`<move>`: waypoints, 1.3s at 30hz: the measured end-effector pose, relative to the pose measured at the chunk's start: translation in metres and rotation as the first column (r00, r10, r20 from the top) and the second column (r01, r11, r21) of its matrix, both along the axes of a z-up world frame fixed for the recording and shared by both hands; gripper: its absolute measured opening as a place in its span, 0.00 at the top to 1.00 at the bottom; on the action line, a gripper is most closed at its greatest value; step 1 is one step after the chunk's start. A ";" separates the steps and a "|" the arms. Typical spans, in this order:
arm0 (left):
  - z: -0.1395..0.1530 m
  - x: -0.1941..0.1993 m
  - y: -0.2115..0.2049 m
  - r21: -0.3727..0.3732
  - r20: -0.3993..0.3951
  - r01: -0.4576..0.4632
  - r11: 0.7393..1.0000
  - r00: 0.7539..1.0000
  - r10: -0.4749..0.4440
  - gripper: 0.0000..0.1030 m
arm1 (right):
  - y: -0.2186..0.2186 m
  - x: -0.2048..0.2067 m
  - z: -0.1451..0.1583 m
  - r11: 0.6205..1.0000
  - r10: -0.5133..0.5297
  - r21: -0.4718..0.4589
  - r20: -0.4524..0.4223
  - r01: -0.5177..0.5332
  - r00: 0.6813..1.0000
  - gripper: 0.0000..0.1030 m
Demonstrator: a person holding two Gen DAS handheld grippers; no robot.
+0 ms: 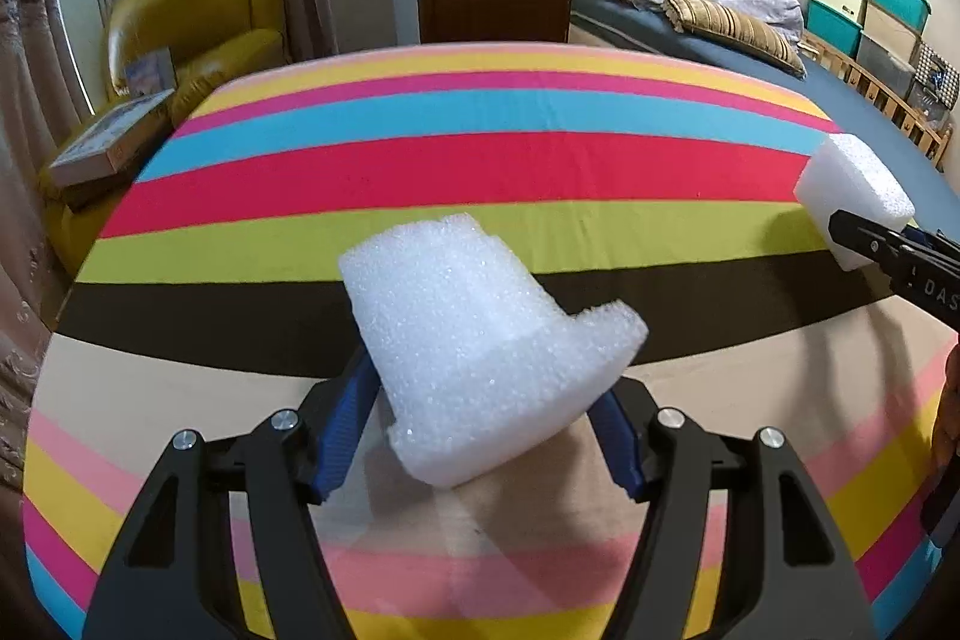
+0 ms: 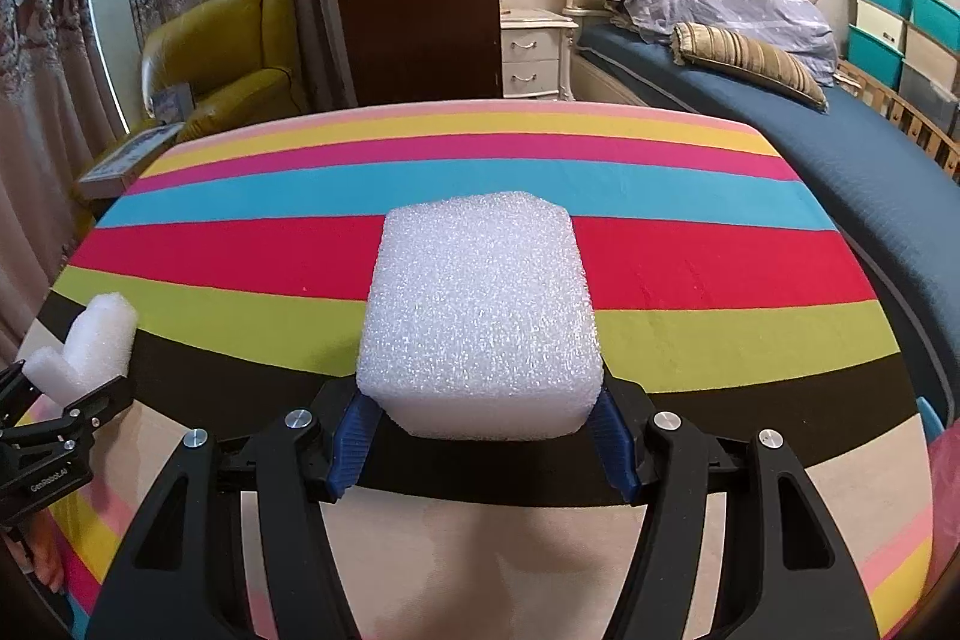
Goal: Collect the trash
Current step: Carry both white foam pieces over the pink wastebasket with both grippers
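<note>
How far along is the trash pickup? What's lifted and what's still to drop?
Done: no loose trash shows on the striped tabletop. In hand: the left tongs grip the notched foam piece, and the right tongs grip the foam block. Left: both pieces still need dropping off; no bin or bag shows in either view.

left gripper (image 1: 489, 436) fingertips hidden behind foam (image 1: 480, 340), perhaps

Both fisheye cameras sit just behind their own gripper fingers, tilted down close over the striped surface (image 1: 480, 166), facing the bed (image 2: 840, 160) and yellow armchair (image 1: 198, 16). Each catches the other gripper at its frame's edge; both share surface, bed and armchair.
</note>
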State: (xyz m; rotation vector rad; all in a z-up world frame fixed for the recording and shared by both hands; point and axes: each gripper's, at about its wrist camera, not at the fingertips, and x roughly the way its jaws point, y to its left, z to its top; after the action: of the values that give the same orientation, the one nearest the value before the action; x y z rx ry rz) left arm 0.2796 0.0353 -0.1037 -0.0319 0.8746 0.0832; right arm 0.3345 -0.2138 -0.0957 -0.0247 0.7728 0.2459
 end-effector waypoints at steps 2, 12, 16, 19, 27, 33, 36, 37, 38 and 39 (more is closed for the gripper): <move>0.000 0.001 0.002 -0.008 0.003 -0.003 1.000 1.000 0.003 0.38 | 0.002 0.002 -0.001 1.000 -0.002 -0.020 -0.008 0.002 1.000 0.42; -0.002 0.000 0.002 -0.001 -0.002 -0.003 1.000 1.000 0.003 0.37 | 0.001 0.008 -0.006 0.999 -0.018 -0.039 -0.041 0.016 0.999 0.42; -0.001 0.000 0.002 0.000 -0.002 -0.004 1.000 1.000 0.004 0.37 | 0.000 0.009 -0.005 0.999 -0.023 -0.035 -0.041 0.022 0.999 0.42; 0.000 -0.004 0.002 0.000 0.009 -0.016 1.000 1.000 0.016 0.37 | 0.000 0.001 0.001 0.999 -0.028 -0.036 -0.014 0.028 1.000 0.42; 0.011 -0.071 -0.020 0.066 0.089 0.058 0.996 0.994 -0.064 0.37 | -0.008 -0.092 0.024 0.999 0.037 0.009 0.065 -0.037 0.997 0.42; 0.017 -0.113 -0.038 0.092 0.144 0.097 0.991 0.984 -0.110 0.36 | -0.016 -0.140 0.028 0.998 0.064 -0.006 0.104 -0.063 0.993 0.42; 0.019 -0.125 -0.045 0.099 0.164 0.105 0.990 0.979 -0.120 0.36 | -0.019 -0.157 0.027 0.997 0.075 -0.002 0.115 -0.076 0.991 0.42; 0.020 -0.128 -0.047 0.097 0.166 0.108 0.989 0.978 -0.123 0.36 | -0.021 -0.162 0.027 0.997 0.078 0.002 0.117 -0.079 0.990 0.42; 0.020 -0.131 -0.050 0.095 0.170 0.111 0.989 0.977 -0.125 0.36 | -0.024 -0.167 0.026 0.997 0.080 0.005 0.120 -0.081 0.990 0.42; 0.021 -0.132 -0.051 0.095 0.172 0.112 0.989 0.977 -0.127 0.36 | -0.025 -0.170 0.025 0.997 0.080 0.006 0.121 -0.081 0.989 0.42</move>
State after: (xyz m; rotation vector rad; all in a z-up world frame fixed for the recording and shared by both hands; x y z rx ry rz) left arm 0.1474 -0.0158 -0.0830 0.0913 0.6917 0.0043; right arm 0.1642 -0.2388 -0.0708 -0.0598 0.6512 0.3226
